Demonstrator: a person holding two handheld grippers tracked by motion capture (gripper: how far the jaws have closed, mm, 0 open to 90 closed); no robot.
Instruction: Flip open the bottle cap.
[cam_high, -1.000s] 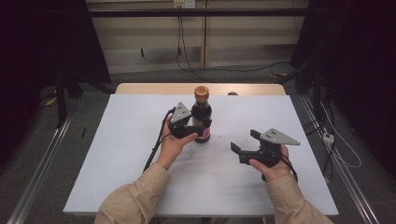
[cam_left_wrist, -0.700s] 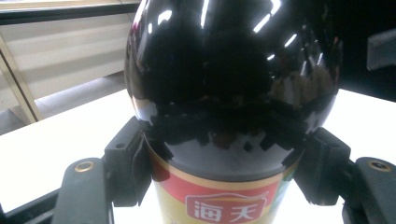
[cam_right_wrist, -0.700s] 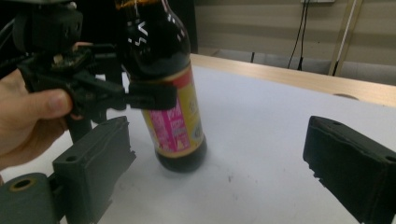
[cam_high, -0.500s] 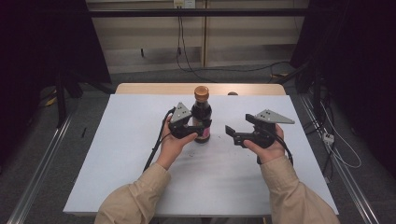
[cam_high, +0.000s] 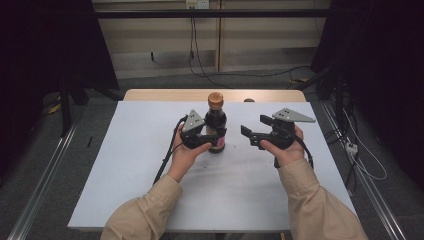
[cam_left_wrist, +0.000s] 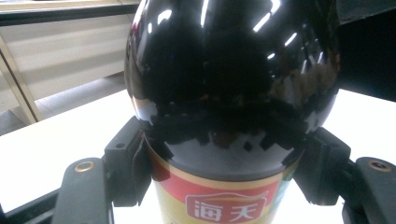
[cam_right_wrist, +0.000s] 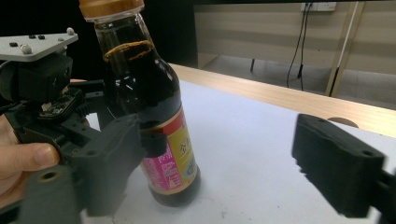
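A dark sauce bottle with an orange-brown cap stands upright on the white table. My left gripper is shut on its lower body from the left. In the left gripper view both pads press the bottle just above its red and yellow label. My right gripper hangs above the table right of the bottle, pointing at it. Its jaws have just been closing a little but still stand open, with nothing between them. The right gripper view has the bottle behind the left jaw of my right gripper.
A wooden strip runs along the table's far edge, with a small round thing on it. Cables trail across the floor behind. Metal rails flank the table on both sides.
My right gripper has risen and moved left and away from me, closer to the bottle. The left gripper and the bottle have stayed put.
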